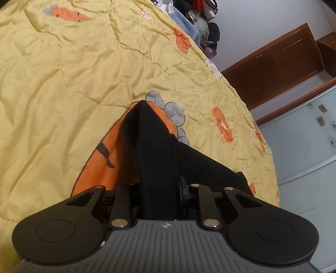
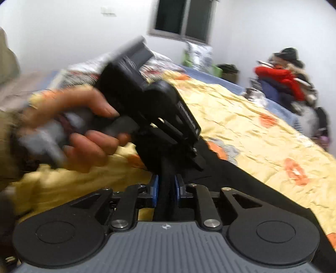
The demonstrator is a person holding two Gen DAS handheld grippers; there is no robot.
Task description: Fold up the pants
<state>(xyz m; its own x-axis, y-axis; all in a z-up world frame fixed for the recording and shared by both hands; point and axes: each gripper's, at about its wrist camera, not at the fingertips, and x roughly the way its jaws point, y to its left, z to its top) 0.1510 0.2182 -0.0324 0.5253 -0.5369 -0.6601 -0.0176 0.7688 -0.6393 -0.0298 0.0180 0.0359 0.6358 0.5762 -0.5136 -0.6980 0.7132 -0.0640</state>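
Pinching black fabric between its blue pads, the right gripper (image 2: pixel 166 189) has its fingers closed on the pants (image 2: pixel 220 168), a narrow fold of the cloth standing up between the two pads while the rest of the garment spreads away to the right across the bed. The left gripper (image 1: pixel 159 184) likewise has its fingers clamped on the pants (image 1: pixel 151 147): in the left wrist view a thick ridge of black cloth rises out from between the fingers and runs forward to a rounded tip, with a further flap lying flat on the quilt to the right. The quilt (image 1: pixel 73 73) is yellow and wrinkled, printed with orange carrots, and the ridge of cloth lies over one large carrot (image 1: pixel 98 163) with grey leaves. In the right wrist view the person's left hand (image 2: pixel 84 130), blurred, wraps the handle of the left gripper (image 2: pixel 168 166), which sits just ahead of the right one, tilted down onto the same bunched cloth. A heap of clothes (image 2: pixel 285 82), red and dark, sits at the far corner of the bed near the white wall, under a dark window (image 2: pixel 184 19). A brown wooden cabinet (image 1: pixel 279 63) stands beyond the bed's edge in the left wrist view.
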